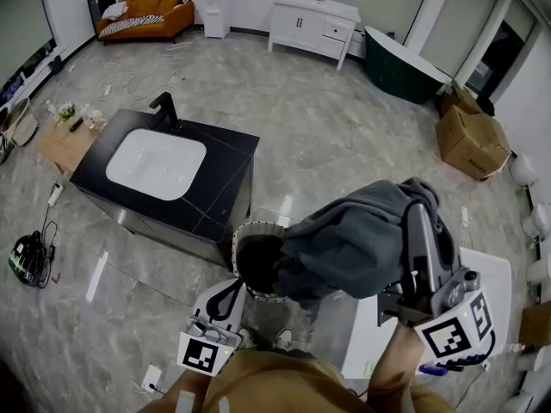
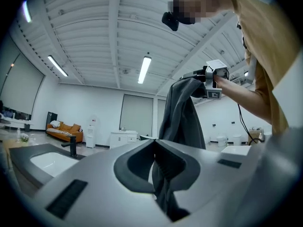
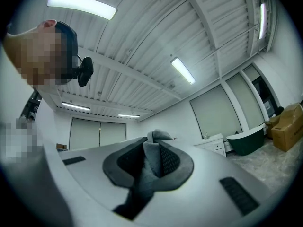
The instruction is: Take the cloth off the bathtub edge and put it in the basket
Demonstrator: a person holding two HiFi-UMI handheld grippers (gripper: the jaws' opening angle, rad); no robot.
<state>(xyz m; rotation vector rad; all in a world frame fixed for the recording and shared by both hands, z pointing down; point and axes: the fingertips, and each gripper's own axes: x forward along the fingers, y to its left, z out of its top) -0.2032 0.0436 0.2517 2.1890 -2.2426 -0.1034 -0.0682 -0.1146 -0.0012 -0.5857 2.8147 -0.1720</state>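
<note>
The dark grey cloth (image 1: 353, 239) hangs bunched from my right gripper (image 1: 417, 203), whose jaws are shut on a fold of it; that fold shows between the pads in the right gripper view (image 3: 152, 160). The cloth's lower end droops beside and partly over the round white lattice basket (image 1: 244, 235) on the floor. My left gripper (image 1: 234, 284) is low, just in front of the basket. In the left gripper view its jaws (image 2: 154, 143) stand closed with a strip of the cloth (image 2: 182, 112) running down between them.
A black vanity with a white sink (image 1: 164, 162) stands left of the basket. A white fixture's flat edge (image 1: 486, 274) lies at the right. Far back are a dark green bathtub (image 1: 400, 63), cardboard boxes (image 1: 469, 136), a white cabinet (image 1: 310, 26) and an orange sofa (image 1: 146, 17).
</note>
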